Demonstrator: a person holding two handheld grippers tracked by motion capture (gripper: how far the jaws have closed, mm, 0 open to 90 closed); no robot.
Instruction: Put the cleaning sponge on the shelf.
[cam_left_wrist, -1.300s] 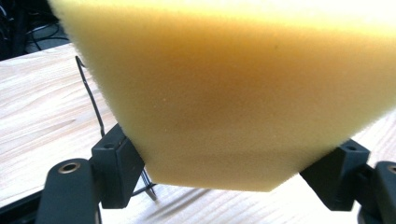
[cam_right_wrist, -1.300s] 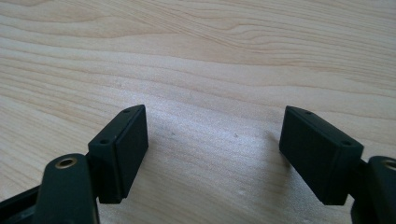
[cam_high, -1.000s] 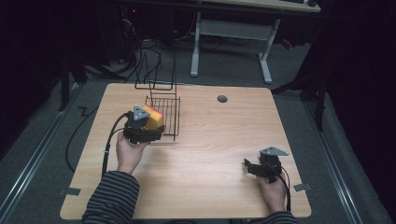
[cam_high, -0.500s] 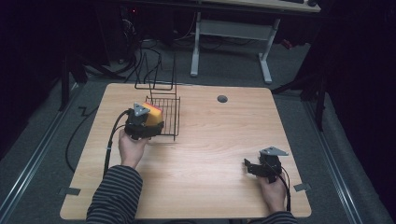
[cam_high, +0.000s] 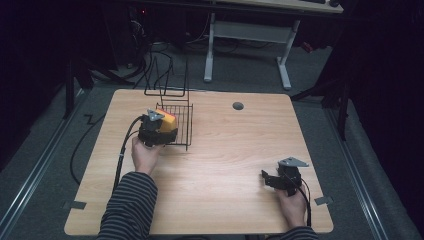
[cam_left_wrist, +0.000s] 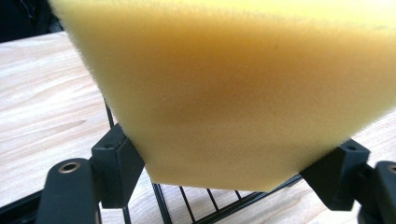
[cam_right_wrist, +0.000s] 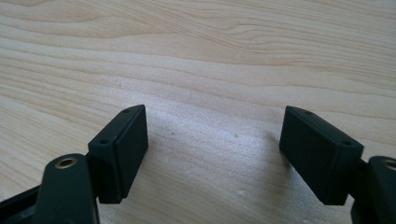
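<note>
Two tongs in play: left tongs grip a yellow sponge; right tongs stand wide apart with nothing between them.
Sponge position: pinched at its narrow lower end between the left jaws, held over the near left part of a black wire basket.
Basket position: far left part of the wooden worktop, its tall wire handle rising at the back edge.
Step in hand: likely lowering the sponge into the basket.
Doing it well: keep the squeeze firm, bring the sponge down inside the wire rim, and let go only once it rests on the basket floor.
Edges to mind: the basket's near wire rim sits just under the sponge; the jaws could catch on it.
Open room: wide bare wood lies between the basket and the right hand, which rests near the front right corner, well apart.
Right side: no obstacle near those tongs.
</note>
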